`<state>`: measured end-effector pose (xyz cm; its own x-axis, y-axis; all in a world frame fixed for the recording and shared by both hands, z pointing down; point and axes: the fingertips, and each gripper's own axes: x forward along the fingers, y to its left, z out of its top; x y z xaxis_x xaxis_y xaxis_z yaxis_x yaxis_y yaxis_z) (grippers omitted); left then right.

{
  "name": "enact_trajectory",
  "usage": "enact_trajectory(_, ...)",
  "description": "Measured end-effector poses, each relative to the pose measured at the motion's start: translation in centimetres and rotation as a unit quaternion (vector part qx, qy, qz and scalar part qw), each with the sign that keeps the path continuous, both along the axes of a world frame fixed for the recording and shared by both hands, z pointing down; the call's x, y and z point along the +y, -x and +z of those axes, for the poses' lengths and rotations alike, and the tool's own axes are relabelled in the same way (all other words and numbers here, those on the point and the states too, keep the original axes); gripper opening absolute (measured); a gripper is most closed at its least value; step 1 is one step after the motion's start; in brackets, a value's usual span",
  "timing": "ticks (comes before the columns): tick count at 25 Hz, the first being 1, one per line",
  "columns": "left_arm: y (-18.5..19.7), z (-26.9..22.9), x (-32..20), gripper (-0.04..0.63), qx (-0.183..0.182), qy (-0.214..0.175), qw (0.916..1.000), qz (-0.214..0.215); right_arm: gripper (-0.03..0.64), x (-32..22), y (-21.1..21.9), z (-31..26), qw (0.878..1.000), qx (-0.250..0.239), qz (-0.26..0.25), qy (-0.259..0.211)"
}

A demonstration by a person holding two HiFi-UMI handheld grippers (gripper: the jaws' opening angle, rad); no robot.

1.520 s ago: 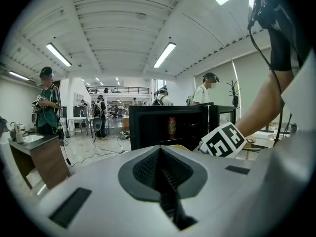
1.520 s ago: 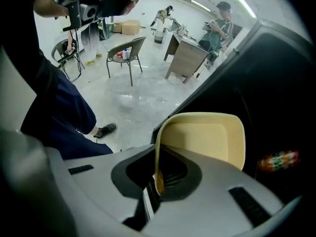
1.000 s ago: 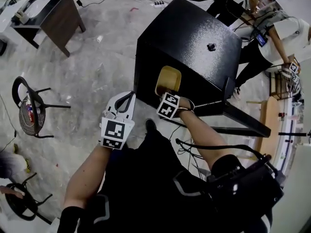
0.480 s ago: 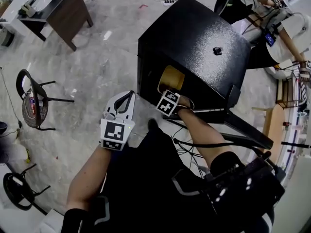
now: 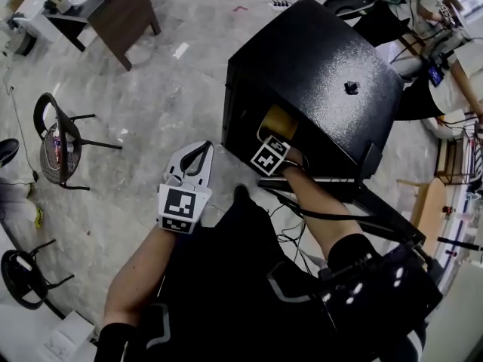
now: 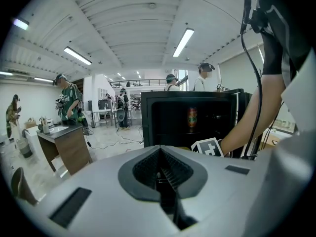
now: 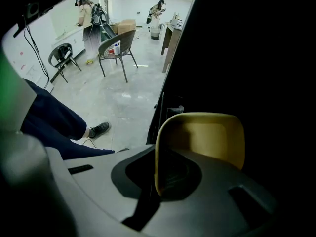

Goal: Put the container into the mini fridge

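**Head view.** The mini fridge (image 5: pixel 317 66) stands on the floor (image 5: pixel 151 111) with its door (image 5: pixel 385 202) swung open to the right. The right gripper (image 5: pixel 273 149) points steeply down at the cabinet opening. The yellow container (image 5: pixel 278 121) sits at the threshold, just inside the front edge. The left gripper (image 5: pixel 195 161) hangs near the person's body, left of the fridge and apart from it. The floor is pale, glossy stone. A chair (image 5: pixel 56 145) stands at the left and a desk (image 5: pixel 113 6) at the far left.

**Left gripper view.** The left gripper (image 6: pixel 160 174) has its jaws together with nothing between them. Ahead, the fridge cabinet is dark, and a can (image 6: pixel 192 120) stands on a shelf at the back. The room is a large, lit hall with several other people on the far side.

**Right gripper view.** The right gripper (image 7: pixel 158 181) has its jaws pinched tight on the left wall of the container (image 7: pixel 207 137), whose open side faces the camera. The dark cabinet fills the right of the view.

**Step in hand.** Insertion appears to be under way, and the container is not yet set down.

**Next move.** Carry the container deeper into the cabinet and clear of the can. Bring it to rest on a shelf surface, then part the jaws and draw the gripper out.
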<state>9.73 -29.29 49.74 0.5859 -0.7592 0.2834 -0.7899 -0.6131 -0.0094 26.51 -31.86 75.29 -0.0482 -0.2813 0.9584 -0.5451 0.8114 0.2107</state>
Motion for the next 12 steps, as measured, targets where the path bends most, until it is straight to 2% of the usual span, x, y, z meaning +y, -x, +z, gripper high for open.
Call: enact_trajectory(12, 1.07, 0.41, 1.04, 0.009, 0.012, 0.009, 0.9995, -0.029, 0.018, -1.14, -0.96, 1.06, 1.000, 0.006, 0.015, -0.014)
